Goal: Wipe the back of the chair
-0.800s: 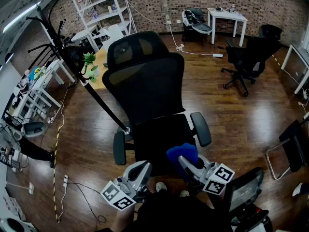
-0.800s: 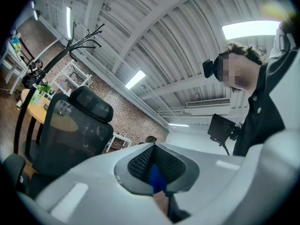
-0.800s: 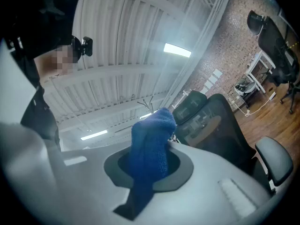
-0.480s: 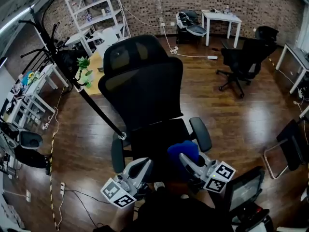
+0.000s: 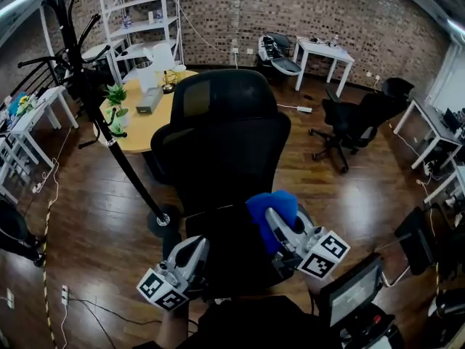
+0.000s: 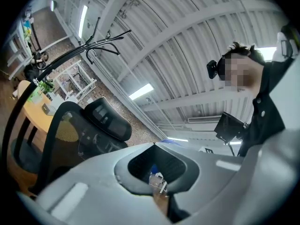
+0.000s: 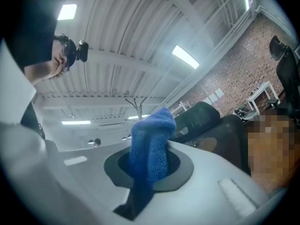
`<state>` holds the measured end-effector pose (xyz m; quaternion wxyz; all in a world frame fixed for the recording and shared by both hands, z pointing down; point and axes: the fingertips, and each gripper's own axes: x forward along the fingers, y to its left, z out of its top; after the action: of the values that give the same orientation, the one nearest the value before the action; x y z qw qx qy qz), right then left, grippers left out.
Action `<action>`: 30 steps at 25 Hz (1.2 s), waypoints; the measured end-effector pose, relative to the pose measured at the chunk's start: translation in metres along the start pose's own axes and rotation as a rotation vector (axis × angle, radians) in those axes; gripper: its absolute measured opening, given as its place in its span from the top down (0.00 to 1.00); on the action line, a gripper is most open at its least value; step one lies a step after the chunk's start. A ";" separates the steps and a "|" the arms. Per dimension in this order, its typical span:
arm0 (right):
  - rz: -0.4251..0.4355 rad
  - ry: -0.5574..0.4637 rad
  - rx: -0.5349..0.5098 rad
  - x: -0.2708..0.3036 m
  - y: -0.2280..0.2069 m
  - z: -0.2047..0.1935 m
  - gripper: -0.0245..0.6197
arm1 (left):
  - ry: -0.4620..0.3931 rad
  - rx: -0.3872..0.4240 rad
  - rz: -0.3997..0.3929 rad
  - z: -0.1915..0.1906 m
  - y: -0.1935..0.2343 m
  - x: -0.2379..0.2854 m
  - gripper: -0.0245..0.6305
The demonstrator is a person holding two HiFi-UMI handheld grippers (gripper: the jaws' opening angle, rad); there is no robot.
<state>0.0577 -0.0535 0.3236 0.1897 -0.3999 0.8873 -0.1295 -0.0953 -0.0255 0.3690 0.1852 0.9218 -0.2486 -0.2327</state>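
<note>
A black mesh office chair [image 5: 225,144] with a headrest [image 5: 216,93] faces me at the middle of the head view, its seat just below. My right gripper [image 5: 280,225] is shut on a blue cloth [image 5: 267,206], raised before the lower right of the chair's backrest. In the right gripper view the blue cloth [image 7: 151,144] stands up between the jaws, with the chair [image 7: 211,121] beyond. My left gripper [image 5: 193,247] hangs low over the seat's left side, shut and empty. The left gripper view shows its jaws met at the tip, the chair [image 6: 70,130] to the left.
A black coat stand [image 5: 109,133] rises left of the chair, beside a round wooden table [image 5: 145,111] with a plant. Another black chair [image 5: 350,122] stands at the right, a white table [image 5: 323,53] and shelves [image 5: 138,13] at the back. A monitor [image 5: 352,293] sits bottom right.
The chair now stands nearer and larger in the head view. My right gripper has risen with the blue cloth towards the backrest. The left gripper has shifted slightly left.
</note>
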 end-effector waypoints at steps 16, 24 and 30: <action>0.133 -0.111 0.055 0.258 -0.061 0.108 0.91 | -0.135 0.053 0.243 0.042 0.055 -0.052 0.96; 0.175 0.019 0.057 0.394 -0.050 0.085 0.91 | -0.204 0.132 0.405 0.061 0.049 -0.100 0.96; -0.175 0.079 0.023 0.390 -0.153 0.065 0.91 | -0.206 0.145 0.436 0.065 0.054 -0.109 0.96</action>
<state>-0.0497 -0.4529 0.2327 0.1473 -0.4682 0.8542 -0.1714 -0.2329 -0.0248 0.3767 0.1383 0.8287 -0.4751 -0.2616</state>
